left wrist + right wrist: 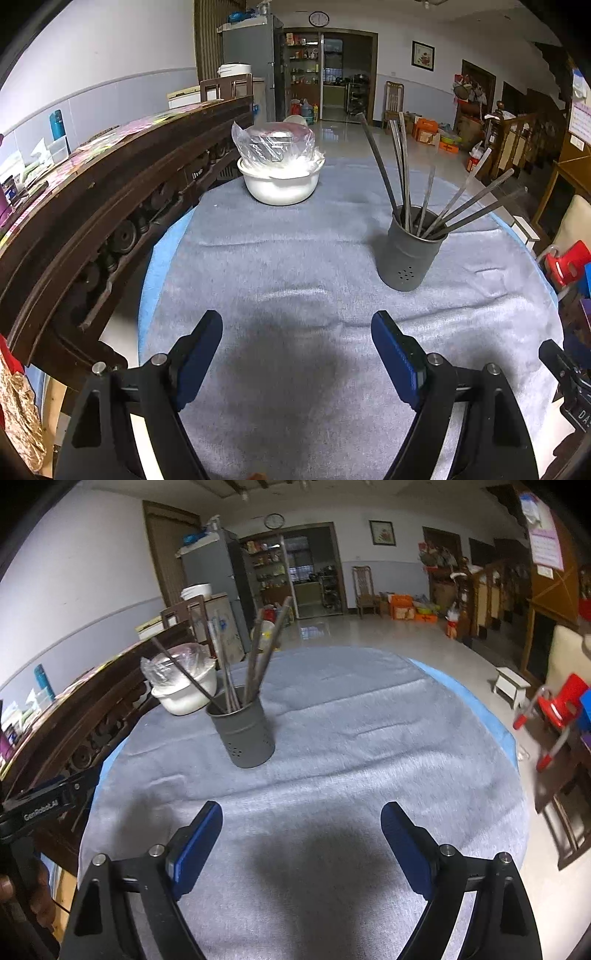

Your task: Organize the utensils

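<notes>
A grey perforated utensil holder (410, 251) stands upright on the grey cloth of the table (295, 266), filled with several long dark sticks (402, 173) that fan out above its rim. My left gripper (297, 332) hovers open over bare cloth, near and left of the holder, nothing between its blue pads. In the right wrist view the same holder (243, 731) stands ahead to the left with its sticks (258, 653). My right gripper (302, 821) is open over the cloth (369, 738), nothing between its fingers.
A white bowl (280, 182) with a plastic-wrapped dish on top sits at the table's far side. A dark carved wooden cabinet (110, 206) runs along the left edge. The other gripper's body (40, 805) shows at the left of the right wrist view. A red chair (557, 705) stands right.
</notes>
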Available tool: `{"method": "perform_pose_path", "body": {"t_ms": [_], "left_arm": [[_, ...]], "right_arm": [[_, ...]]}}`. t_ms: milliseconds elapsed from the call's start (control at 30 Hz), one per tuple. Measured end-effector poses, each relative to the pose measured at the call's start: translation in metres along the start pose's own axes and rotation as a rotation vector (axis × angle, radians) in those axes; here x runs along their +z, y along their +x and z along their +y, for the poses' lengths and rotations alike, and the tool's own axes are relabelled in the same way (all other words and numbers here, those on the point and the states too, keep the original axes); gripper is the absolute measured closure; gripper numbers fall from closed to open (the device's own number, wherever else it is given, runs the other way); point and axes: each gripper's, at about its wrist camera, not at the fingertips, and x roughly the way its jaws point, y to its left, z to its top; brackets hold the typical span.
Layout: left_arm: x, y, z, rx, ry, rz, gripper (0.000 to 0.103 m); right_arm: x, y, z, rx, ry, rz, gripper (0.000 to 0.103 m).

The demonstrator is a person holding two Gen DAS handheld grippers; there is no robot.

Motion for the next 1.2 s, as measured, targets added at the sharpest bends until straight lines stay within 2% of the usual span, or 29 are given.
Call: {"method": "perform_pose_path", "body": {"t_ms": [167,367,733,833,933,1200], "left_arm": [[0.002,0.007,-0.006,-0.012,0.002,0.021,0.02],[0.006,0.002,-0.014,-0.046,0.023,0.004,0.02],[0.01,-0.007,-0.022,-0.056,0.061,-0.011,0.013],[0.01,-0.009,-0.024,-0.039,0.074,-0.013,0.01],[0.011,-0.011,-0.024,-0.058,0.073,-0.021,0.01],[0.014,-0.017,-0.026,-0.047,0.068,-0.038,0.01]], "right_arm": [[0.001,-0.001,-0.001,-0.003,-0.004,-0.01,0.013],[0.004,-0.005,0.003,0.0,-0.021,-0.033,0.013],[0.011,-0.015,0.013,0.002,-0.062,-0.067,0.013],[0.012,-0.019,0.014,0.002,-0.068,-0.076,0.013],[0.013,-0.021,0.015,0.003,-0.072,-0.081,0.013],[0.016,-0.032,0.018,0.005,-0.082,-0.113,0.013]]}}
